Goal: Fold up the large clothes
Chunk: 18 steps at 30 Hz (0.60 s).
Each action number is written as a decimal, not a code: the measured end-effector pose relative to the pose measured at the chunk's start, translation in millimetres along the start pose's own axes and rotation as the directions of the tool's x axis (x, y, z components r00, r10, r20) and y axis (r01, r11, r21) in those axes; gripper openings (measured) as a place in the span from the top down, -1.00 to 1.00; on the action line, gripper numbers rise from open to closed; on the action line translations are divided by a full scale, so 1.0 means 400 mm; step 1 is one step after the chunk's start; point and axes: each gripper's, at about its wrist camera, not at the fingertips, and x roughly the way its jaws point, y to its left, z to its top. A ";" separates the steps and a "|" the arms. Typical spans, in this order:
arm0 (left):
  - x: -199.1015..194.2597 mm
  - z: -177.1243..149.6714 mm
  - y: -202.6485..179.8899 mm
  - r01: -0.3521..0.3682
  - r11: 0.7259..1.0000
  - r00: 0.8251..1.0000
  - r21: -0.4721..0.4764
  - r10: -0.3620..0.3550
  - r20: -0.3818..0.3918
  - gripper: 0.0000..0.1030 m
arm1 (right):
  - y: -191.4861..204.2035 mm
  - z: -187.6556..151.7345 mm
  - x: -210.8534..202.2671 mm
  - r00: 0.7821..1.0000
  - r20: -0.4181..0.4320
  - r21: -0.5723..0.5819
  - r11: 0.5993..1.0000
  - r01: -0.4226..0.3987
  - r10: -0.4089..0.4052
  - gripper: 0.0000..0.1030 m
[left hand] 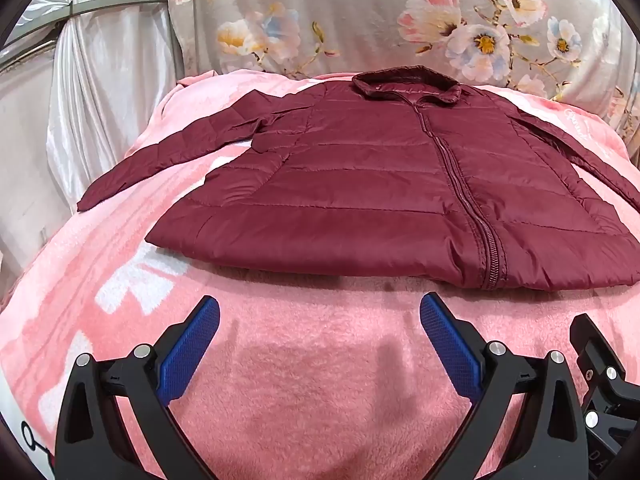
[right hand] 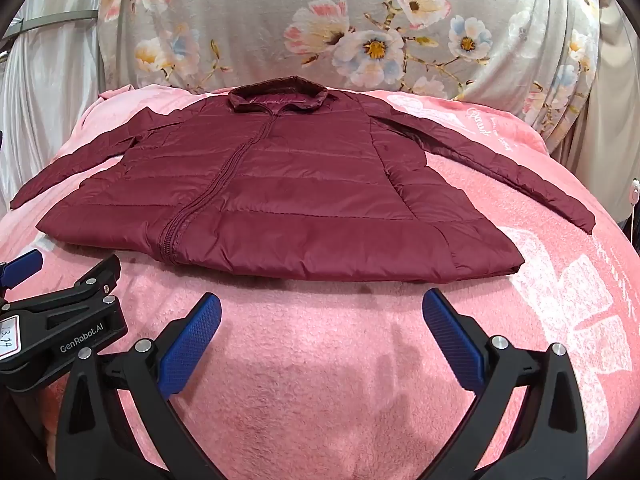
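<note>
A maroon quilted jacket (left hand: 360, 184) lies flat and zipped on a pink fleece blanket (left hand: 304, 380), collar at the far end, both sleeves spread out to the sides. It also shows in the right wrist view (right hand: 280, 200). My left gripper (left hand: 320, 312) is open and empty, hovering just short of the jacket's hem, left of the zipper. My right gripper (right hand: 322, 312) is open and empty, just short of the hem, right of the zipper. The left gripper's body (right hand: 60, 320) shows at the left edge of the right wrist view.
The pink blanket (right hand: 320, 400) covers a bed. A grey floral cloth (left hand: 360, 20) hangs behind the jacket's collar. White satin curtains (left hand: 100, 100) hang at the far left. The jacket's left sleeve (left hand: 172, 152) reaches near the blanket's left edge.
</note>
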 end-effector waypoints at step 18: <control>0.000 0.005 -0.003 0.000 1.000 1.000 0.001 0.000 0.003 -0.90 | -0.001 0.000 0.000 1.000 -0.001 -0.003 1.000 0.001 -0.001 -0.91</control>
